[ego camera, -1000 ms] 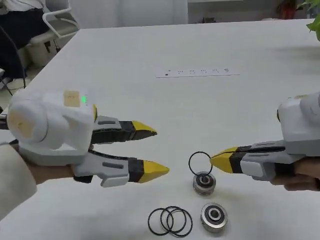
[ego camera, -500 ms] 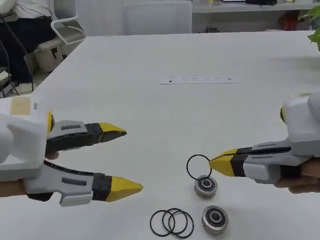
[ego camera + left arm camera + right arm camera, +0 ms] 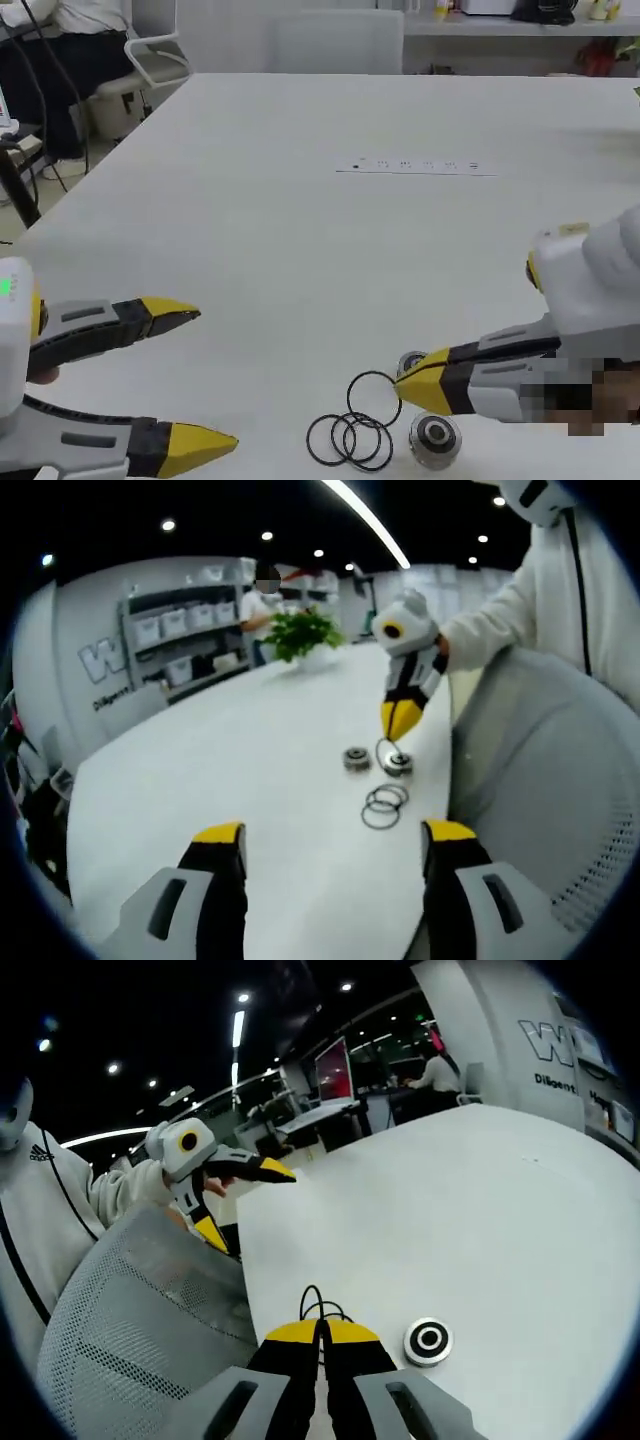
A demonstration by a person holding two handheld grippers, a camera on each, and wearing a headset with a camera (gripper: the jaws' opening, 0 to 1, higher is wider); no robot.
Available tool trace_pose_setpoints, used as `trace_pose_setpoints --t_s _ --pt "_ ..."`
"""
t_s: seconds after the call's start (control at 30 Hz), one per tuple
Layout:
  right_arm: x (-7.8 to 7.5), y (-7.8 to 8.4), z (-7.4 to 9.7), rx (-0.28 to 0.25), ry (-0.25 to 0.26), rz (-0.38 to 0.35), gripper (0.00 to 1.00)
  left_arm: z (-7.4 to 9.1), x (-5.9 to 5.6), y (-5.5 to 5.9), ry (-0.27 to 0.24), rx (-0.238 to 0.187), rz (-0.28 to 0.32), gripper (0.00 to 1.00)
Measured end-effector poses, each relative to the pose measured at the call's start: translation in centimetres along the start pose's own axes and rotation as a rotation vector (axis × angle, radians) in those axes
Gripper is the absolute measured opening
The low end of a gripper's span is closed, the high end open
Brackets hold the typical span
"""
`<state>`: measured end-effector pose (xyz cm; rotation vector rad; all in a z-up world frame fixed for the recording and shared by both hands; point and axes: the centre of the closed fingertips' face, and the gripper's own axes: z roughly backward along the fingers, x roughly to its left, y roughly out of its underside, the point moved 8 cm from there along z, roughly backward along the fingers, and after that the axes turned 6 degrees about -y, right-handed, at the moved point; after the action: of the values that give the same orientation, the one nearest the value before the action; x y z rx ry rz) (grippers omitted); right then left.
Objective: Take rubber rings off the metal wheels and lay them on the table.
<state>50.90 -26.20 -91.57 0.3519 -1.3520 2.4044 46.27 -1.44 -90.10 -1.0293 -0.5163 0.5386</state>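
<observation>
- Right gripper (image 3: pixel 405 385): jaws pressed together on one rubber ring (image 3: pixel 375 398), pinched at the ring's 3 o'clock edge in the head view.
- Held ring: round, so no long axis; it stands on edge above the table (image 3: pixel 300 220), its open face turned toward the head camera. Whether its lower edge touches the rings below cannot be told.
- Left gripper (image 3: pixel 205 378): jaws spread wide, nothing between them, at 9 o'clock of the work and well apart from it.
- Loose rings (image 3: pixel 350 440): three, lying flat and overlapping, at 7 o'clock of the held ring.
- Metal wheels: two. Near wheel (image 3: pixel 435 440) lies flat at 3 o'clock of the loose rings, just beside them; far wheel (image 3: pixel 412 362) sits at 12 o'clock of the right gripper's tip, partly hidden by it.
- Ring count: four in all, one held and three on the table.
- Surface: plain white tabletop, with a flush strip (image 3: pixel 415 166) of small dark marks at 12 o'clock of the work.
- Room: a white chair (image 3: pixel 150 60) at the table's far left corner; shelving (image 3: pixel 170 640) and a potted plant (image 3: pixel 300 635) in the left gripper view.
</observation>
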Motion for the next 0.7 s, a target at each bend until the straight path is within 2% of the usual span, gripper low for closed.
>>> trace_pose_setpoints --t_s 0.13,0.3,0.47,0.7 --pt "0.5 1.0 -1.0 0.057 -0.049 -0.015 0.00 0.5 -0.6 0.6 -0.013 0.000 0.037 0.73" --pt "0.5 1.9 -1.9 0.111 -0.051 0.019 0.00 1.1 -1.1 1.4 -0.025 0.015 0.060 0.73" --pt "0.2 2.8 -2.6 0.181 -0.023 0.047 0.00 1.4 -1.3 1.7 -0.034 0.019 0.073 0.73" --pt "-0.4 3.0 -2.9 0.209 0.010 0.083 0.00 1.5 -1.6 1.9 -0.038 0.019 0.087 0.73"
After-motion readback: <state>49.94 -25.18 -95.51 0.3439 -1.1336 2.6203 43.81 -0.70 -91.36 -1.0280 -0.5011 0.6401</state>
